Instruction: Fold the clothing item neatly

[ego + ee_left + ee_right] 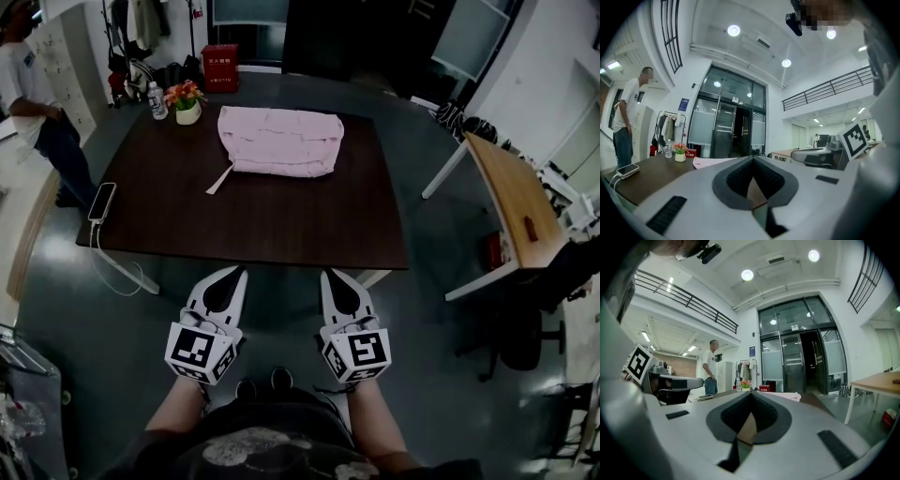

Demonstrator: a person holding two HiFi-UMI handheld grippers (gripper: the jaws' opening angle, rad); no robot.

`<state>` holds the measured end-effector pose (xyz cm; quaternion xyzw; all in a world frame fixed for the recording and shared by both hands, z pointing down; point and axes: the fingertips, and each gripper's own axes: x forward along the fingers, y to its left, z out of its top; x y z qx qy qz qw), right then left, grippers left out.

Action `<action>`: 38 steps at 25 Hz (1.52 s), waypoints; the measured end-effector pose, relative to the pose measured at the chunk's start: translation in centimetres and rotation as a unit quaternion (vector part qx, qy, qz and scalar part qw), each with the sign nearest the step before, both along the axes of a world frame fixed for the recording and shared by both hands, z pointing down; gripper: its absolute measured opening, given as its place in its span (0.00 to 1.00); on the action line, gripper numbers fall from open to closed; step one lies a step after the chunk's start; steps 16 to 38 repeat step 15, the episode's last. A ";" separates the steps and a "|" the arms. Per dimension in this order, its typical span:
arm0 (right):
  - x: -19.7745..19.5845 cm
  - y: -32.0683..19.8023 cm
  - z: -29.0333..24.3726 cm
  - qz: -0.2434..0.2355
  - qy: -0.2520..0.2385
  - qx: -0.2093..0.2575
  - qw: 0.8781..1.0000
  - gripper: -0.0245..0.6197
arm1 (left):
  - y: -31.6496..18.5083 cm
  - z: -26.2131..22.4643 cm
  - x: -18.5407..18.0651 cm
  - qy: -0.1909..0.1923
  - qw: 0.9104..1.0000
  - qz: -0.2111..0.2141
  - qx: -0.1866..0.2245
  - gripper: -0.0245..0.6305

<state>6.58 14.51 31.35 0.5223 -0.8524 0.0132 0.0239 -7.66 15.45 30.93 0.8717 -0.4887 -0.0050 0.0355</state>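
Two grippers sit low and close to the person's body, short of the near edge of the dark table (244, 220) and not touching it. Left gripper (235, 273): jaws closed tip to tip, nothing between them, confirmed in its own view (752, 157). Right gripper (330, 275): same, jaws pressed together and empty (751, 393). Each carries a cube with black-and-white square markers, left cube (200, 352) and right cube (358, 352); these are patterns only, no letters. The pink clothing item (281, 141) lies well apart from both grippers on the far half of the table, bunched into a rough rectangle, with a pale strap (220, 180) trailing off its left front corner onto the wood. Both gripper views catch only its near edge, low over the tabletop (712, 161) (792, 396). Near the far left corner stand a flower pot (187, 103) and a water bottle (157, 100), just beside each other. A phone (101, 202) with a white cable lies at the left edge. On the floor beyond the table stands a red box (220, 67) with white characters, too small to read. A blue sign (684, 104) by the glass doors is also illegible. A person in a white shirt (28, 103) stands at far left; a light wooden desk (511, 202) is at right.
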 end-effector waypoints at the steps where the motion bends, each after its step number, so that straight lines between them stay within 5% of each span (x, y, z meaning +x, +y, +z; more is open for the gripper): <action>1: -0.2 0.2 -0.3 0.001 0.000 0.003 1.000 0.02 | 0.2 -0.1 -0.1 0.000 1.000 0.001 0.001 0.05; 15: -4.5 1.9 -1.4 -0.004 0.008 0.006 1.000 0.03 | 2.0 -0.6 -4.0 0.010 1.000 0.001 0.001 0.05; 38: -4.5 1.9 -1.4 -0.004 0.008 0.006 1.000 0.03 | 2.0 -0.6 -4.0 0.010 1.000 0.001 0.001 0.05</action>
